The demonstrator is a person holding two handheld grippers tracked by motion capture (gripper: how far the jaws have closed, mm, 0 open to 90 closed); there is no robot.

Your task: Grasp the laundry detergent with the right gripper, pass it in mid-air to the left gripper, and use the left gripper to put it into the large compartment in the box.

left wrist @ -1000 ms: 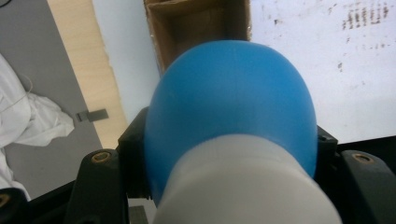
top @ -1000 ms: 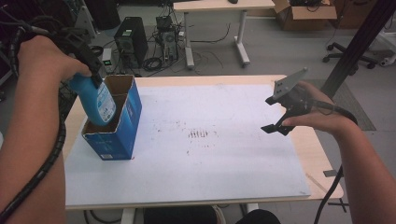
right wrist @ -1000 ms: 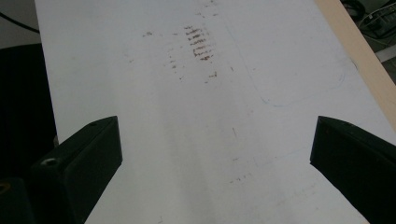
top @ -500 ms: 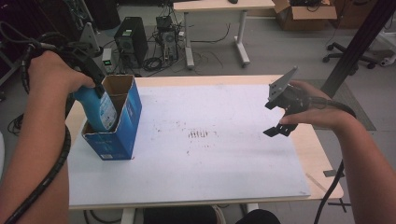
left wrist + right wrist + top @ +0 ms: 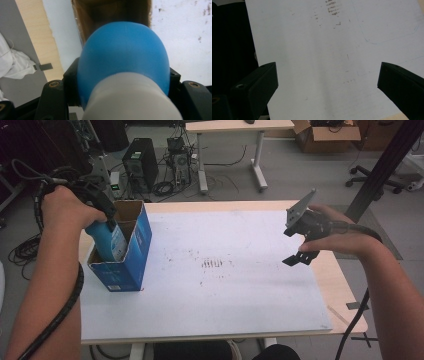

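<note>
Bottle [image 5: 107,240], gripped by left claw [image 5: 111,222], could catch the box [image 5: 127,257] rim at frame left and tip it; right claw [image 5: 296,251] hangs open.

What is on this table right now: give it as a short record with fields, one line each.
held item: blue bottle with a white label
holder: left gripper, shut on the bottle
bottle position: lower end inside the open blue cardboard box, tilted
box location: left part of the white table sheet
right gripper: open, holding nothing, above the sheet's right side
sheet marks: dark smudges near the middle
</note>
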